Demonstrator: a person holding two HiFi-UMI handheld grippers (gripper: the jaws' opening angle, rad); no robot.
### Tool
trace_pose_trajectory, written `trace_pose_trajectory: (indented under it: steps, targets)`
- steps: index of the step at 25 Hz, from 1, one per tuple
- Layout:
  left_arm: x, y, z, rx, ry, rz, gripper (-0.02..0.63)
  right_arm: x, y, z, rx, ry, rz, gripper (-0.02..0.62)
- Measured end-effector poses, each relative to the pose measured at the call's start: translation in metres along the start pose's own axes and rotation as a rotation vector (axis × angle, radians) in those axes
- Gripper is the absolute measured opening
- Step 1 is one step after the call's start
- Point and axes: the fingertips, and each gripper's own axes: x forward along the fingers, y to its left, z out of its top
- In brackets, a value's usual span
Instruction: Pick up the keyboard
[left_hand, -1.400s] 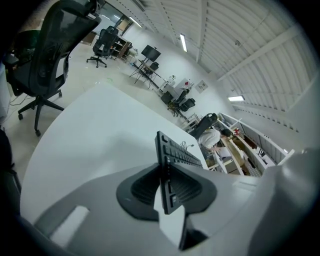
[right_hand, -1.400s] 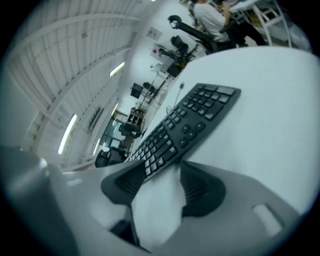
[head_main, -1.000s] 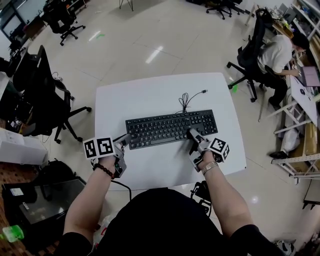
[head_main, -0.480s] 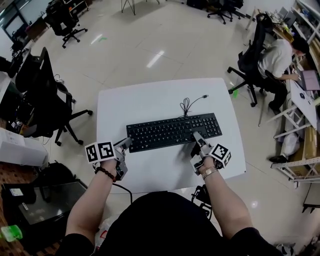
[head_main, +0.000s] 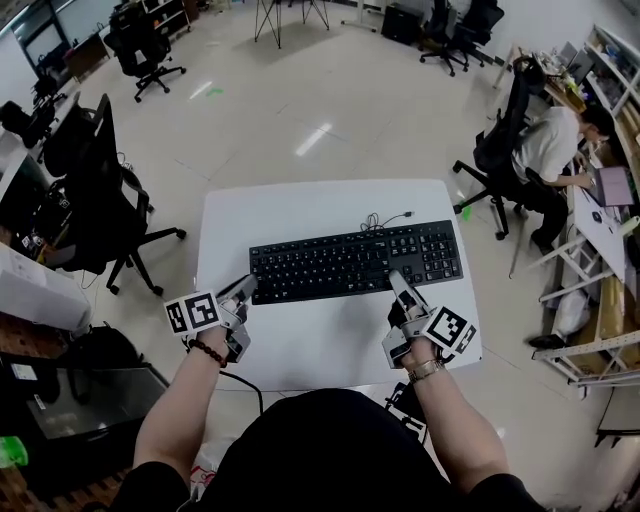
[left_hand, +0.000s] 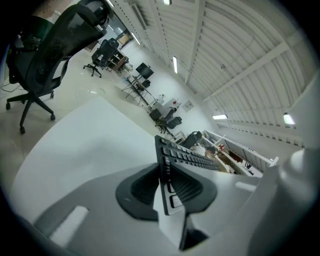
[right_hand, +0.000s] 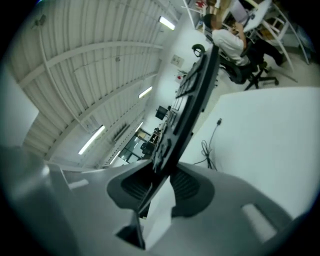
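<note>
The black keyboard hangs above the white table, held by its near edge at both ends. My left gripper is shut on the left front corner; in the left gripper view the keyboard stands edge-on between the pads of that gripper. My right gripper grips the front edge right of the middle, its jaws still closing. In the right gripper view the keyboard rises tilted out of the right gripper. The cable trails onto the table behind.
Black office chairs stand left of the table. A seated person works at a desk on the right, with a chair behind. Dark boxes lie on the floor at my lower left.
The keyboard has come up off the table with both grippers, the right end rising more. The right jaws have closed onto its front edge.
</note>
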Motion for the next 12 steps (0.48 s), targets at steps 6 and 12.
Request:
trace_pose_trajectory:
  steps: [6, 12]
  targets:
    - [-0.011, -0.018, 0.015, 0.033, -0.085, -0.067, 0.077, -0.015, 0.049, 0.013, -0.143, -0.011, 0.048, 0.109]
    - [-0.020, -0.032, 0.020, 0.061, -0.122, -0.097, 0.077, -0.023, 0.066, 0.017, -0.190, -0.026, 0.078, 0.112]
